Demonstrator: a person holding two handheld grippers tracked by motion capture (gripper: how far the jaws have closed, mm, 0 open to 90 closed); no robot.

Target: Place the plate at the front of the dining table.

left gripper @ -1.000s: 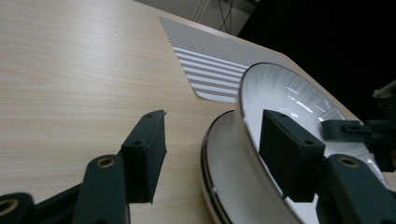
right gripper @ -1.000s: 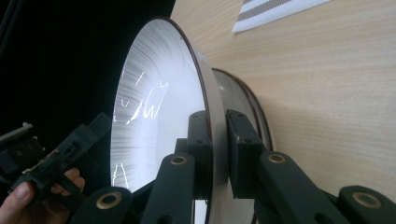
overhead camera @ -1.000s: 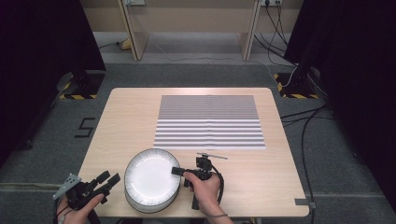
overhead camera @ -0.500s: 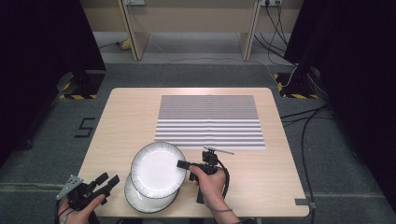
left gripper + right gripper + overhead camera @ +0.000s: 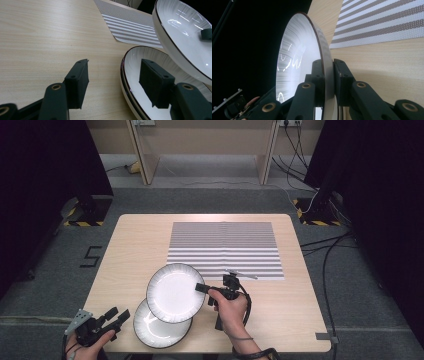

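Observation:
A white plate with a dark rim (image 5: 172, 292) hangs tilted above the table's near side. My right gripper (image 5: 200, 287) is shut on its right rim; in the right gripper view the jaws of this gripper (image 5: 328, 67) pinch the plate's edge (image 5: 297, 57). A second white plate (image 5: 155, 330) lies flat on the table, partly under the lifted one. My left gripper (image 5: 117, 315) is open at the near left corner. In the left gripper view that gripper (image 5: 115, 80) straddles the lying plate's rim (image 5: 135, 62) without touching it, and the lifted plate (image 5: 180, 32) is at the upper right.
A grey-and-white striped placemat (image 5: 222, 247) lies flat on the far half of the wooden table (image 5: 140, 240). Cables run over the floor to the right (image 5: 325, 245). Dark screens stand on both sides of the table.
The right gripper has raised the upper plate off the lower one and carried it away from the near edge, towards the placemat, tilting it. The left gripper has stayed where it was.

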